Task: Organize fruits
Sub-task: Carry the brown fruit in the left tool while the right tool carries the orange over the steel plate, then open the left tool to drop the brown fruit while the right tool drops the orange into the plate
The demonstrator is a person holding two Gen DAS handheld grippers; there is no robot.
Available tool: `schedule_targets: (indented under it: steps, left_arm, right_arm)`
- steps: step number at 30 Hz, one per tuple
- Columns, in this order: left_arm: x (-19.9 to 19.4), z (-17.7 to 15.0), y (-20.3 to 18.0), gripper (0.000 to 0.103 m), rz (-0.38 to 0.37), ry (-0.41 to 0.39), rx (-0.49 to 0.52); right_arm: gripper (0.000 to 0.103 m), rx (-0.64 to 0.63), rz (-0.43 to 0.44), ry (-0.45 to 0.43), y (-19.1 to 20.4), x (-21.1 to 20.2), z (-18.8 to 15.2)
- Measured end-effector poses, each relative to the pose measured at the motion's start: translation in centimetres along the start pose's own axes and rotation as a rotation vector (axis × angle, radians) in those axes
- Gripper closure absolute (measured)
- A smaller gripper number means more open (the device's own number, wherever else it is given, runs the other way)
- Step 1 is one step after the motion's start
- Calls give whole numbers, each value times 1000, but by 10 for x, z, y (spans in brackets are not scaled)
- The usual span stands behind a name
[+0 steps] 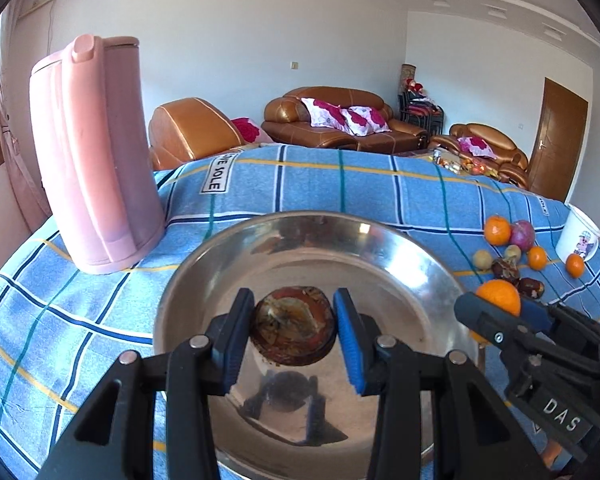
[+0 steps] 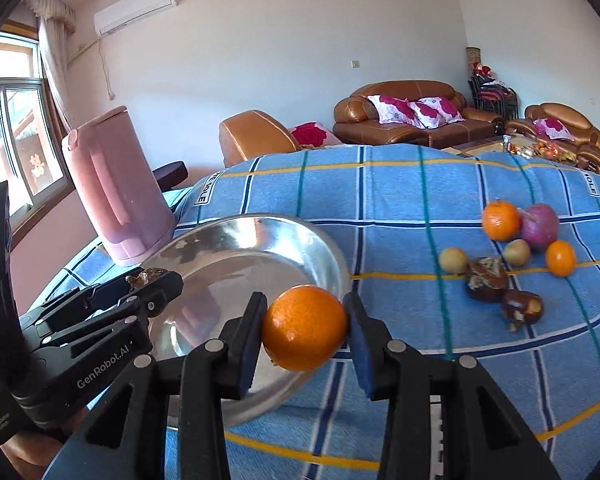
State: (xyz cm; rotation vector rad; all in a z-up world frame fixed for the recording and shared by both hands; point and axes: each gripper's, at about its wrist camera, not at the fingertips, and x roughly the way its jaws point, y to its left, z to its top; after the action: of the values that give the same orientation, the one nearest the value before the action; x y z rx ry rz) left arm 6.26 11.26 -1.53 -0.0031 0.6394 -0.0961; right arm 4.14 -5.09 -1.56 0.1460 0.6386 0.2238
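Nearest in the left wrist view, left gripper pinching a dark brown wrinkled fruit between blue pads, held above the middle of the steel plate, with fruit and fingers mirrored in the shiny bottom below. Nearest in the right wrist view, right gripper clamped on an orange, poised over the plate's right rim, just beside the left gripper. Under both, a blue checked cloth covering the table. Further right on the cloth, a loose cluster of fruit well apart from the plate: two more dark brown fruits touching or nearly so, two small yellowish round fruits behind them, a larger orange pressed against a purple-red fruit, a small orange just beside. At the cloth's right edge, a white cup with another small orange in front. Left of the plate, a pink kettle, upright, close to the rim. Beyond the table, brown leather sofas with flowered cushions along the far wall.
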Motion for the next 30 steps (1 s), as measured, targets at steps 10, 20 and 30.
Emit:
schedule_targets:
  steps: [10,20,30]
  left_arm:
    - [15,-3,9,60,87,57,10]
    - [21,-4,14,60,122,102,-15]
    - [22,-3,17,60,143,118,-35]
  right_arm:
    - [61,-19,29,100,27,48,4]
    - [61,-9,54,164,29,63,3]
    - [57,6,67,155,25,60,3]
